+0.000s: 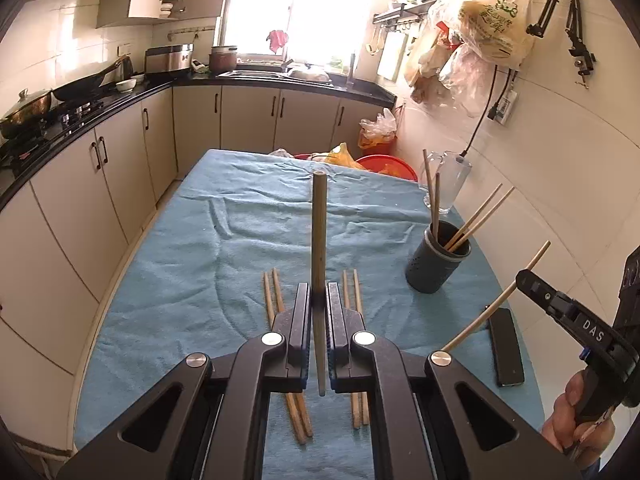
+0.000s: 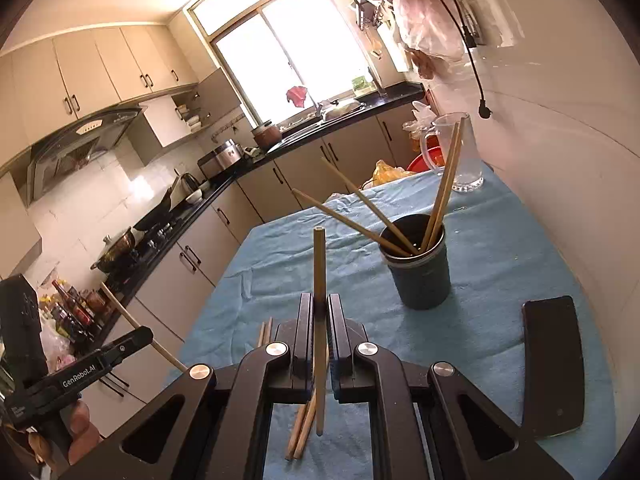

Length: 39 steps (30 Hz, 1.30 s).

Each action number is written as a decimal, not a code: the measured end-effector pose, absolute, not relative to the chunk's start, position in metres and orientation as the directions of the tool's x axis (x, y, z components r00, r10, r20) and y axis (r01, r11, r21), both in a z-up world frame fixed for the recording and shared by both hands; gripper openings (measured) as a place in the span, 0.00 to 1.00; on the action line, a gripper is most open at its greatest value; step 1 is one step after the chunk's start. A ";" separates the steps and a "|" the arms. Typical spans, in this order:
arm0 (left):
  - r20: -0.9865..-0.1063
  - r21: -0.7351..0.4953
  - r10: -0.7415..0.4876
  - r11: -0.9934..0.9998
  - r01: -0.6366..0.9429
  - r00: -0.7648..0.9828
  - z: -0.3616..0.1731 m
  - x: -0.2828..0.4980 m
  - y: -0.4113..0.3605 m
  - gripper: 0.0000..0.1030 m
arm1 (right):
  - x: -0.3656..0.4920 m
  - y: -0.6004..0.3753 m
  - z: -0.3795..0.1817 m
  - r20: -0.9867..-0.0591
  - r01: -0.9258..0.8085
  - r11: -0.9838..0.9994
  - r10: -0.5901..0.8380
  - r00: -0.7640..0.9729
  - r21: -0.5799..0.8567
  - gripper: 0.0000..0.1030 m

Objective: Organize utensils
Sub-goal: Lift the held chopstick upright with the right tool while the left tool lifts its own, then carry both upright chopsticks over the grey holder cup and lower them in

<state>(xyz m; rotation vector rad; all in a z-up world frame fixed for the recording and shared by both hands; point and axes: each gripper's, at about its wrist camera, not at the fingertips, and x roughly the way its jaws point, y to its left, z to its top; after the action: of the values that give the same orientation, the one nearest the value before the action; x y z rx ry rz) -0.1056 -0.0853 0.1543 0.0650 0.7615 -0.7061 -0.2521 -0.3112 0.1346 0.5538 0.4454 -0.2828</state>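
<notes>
My left gripper [image 1: 319, 298] is shut on a wooden chopstick [image 1: 319, 232] that stands upright between its pads, above the blue cloth. My right gripper [image 2: 320, 308] is shut on another chopstick [image 2: 319, 272], also upright. In the left wrist view the right gripper [image 1: 524, 278] shows at the right edge with its chopstick [image 1: 496, 304] slanting. In the right wrist view the left gripper [image 2: 146, 334] shows at the lower left with its chopstick [image 2: 136, 326]. A dark round holder [image 1: 438, 258] [image 2: 418, 268] with several chopsticks stands right of centre. Two pairs of chopsticks [image 1: 276, 300] [image 1: 352, 292] lie flat on the cloth below the left gripper.
A blue cloth [image 1: 200, 264] [image 2: 500, 248] covers the table. A black phone [image 1: 506, 346] [image 2: 554, 366] lies near the right edge. A clear glass jug [image 1: 446, 182] [image 2: 462, 152] stands behind the holder by the tiled wall. Kitchen cabinets run along the left.
</notes>
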 end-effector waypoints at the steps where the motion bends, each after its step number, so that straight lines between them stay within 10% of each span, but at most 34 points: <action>1: -0.652 -0.189 -0.563 0.769 0.611 0.507 0.155 -0.106 -0.086 0.06 | -0.253 -0.314 0.136 -0.475 0.375 0.813 -0.141 0.869 0.445 0.06; 39: -0.588 -0.177 -0.668 0.657 0.733 0.456 0.233 -0.118 -0.217 0.06 | -0.326 -0.402 0.207 -0.298 0.425 0.741 -0.309 0.903 0.520 0.07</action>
<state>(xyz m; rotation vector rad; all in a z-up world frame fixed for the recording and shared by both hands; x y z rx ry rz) -0.1177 -0.2175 0.2325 0.1069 0.6754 -0.8658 -0.3258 -0.4021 0.2068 0.6158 0.1978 -0.4052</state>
